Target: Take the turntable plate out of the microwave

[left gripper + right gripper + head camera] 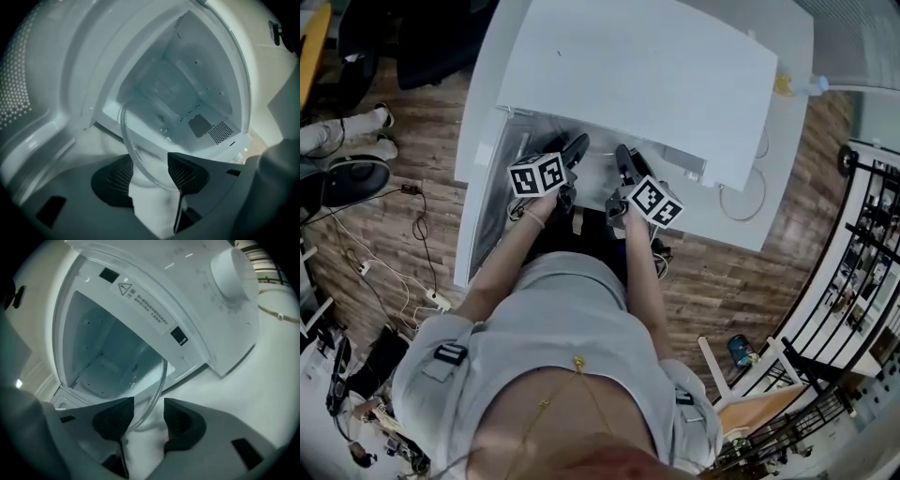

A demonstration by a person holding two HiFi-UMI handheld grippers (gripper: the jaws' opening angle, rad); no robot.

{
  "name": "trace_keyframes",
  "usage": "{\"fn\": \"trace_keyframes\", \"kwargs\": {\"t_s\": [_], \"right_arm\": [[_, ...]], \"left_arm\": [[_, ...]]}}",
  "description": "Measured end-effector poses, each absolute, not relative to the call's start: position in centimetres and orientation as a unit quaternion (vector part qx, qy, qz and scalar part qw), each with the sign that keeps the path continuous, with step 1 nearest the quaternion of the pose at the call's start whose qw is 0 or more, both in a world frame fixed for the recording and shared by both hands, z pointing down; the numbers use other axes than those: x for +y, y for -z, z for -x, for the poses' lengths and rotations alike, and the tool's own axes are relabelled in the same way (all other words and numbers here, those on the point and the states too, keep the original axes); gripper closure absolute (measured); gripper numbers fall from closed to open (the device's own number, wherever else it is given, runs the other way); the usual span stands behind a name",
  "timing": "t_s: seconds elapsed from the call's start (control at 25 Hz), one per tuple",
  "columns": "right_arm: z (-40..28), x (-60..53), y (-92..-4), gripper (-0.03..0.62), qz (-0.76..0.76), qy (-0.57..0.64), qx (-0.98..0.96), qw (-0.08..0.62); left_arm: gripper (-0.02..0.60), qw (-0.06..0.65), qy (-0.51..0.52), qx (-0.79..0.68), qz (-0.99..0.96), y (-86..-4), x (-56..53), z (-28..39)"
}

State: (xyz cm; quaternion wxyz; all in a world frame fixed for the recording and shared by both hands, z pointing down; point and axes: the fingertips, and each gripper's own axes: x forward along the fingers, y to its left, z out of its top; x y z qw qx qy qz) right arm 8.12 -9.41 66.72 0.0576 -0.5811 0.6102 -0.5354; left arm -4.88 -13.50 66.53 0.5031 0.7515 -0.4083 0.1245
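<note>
The white microwave (pixel 637 75) stands on a white table (pixel 787 37) with its door swung open to the left (pixel 28 93). The clear glass turntable plate (pixel 127 140) sits tilted at the mouth of the cavity (pixel 187 93), its rim reaching out over the table. My left gripper (pixel 150 176) straddles the plate's left rim, and the pads stand apart from the glass. My right gripper (pixel 149 416) straddles the right rim of the plate (pixel 158 385) the same way, with a gap on each side. In the head view both grippers (pixel 578 145) (pixel 623 155) point into the opening.
The microwave's round knob (pixel 232 275) is at the upper right of its front. A cable loop (pixel 741 202) lies on the table at the right. Cords (pixel 422 234) trail over the wooden floor at the left, and a black railing (pixel 872 234) stands at the right.
</note>
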Motion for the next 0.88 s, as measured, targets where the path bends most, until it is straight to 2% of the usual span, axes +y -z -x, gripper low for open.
{"fn": "trace_keyframes", "kwargs": {"t_s": [0.44,0.56,0.64,0.68,0.88], "right_arm": [[-7.3,-12.0,-66.5,0.42,0.528,0.567,0.612,0.156],[-7.4,-12.1,-66.8,0.484,0.516,0.578,0.606,0.178],[-7.5,-12.1,-66.9,0.5,0.507,0.585,0.602,0.196],[-7.6,-12.1,-66.9,0.505,0.503,0.587,0.6,0.203],[-7.8,-11.6,-67.0,0.51,0.501,0.587,0.601,0.207]], "left_arm": [[0.345,0.556,-0.034,-0.406,-0.724,-66.3,-15.1,3.8],[0.347,0.583,0.004,-0.4,-0.707,-66.4,-15.6,3.5],[0.366,0.585,0.005,-0.399,-0.706,-66.7,-15.7,3.4],[0.399,0.583,0.002,-0.4,-0.707,-66.8,-15.6,3.4],[0.436,0.593,0.023,-0.389,-0.705,-66.9,-15.0,3.5]]}}
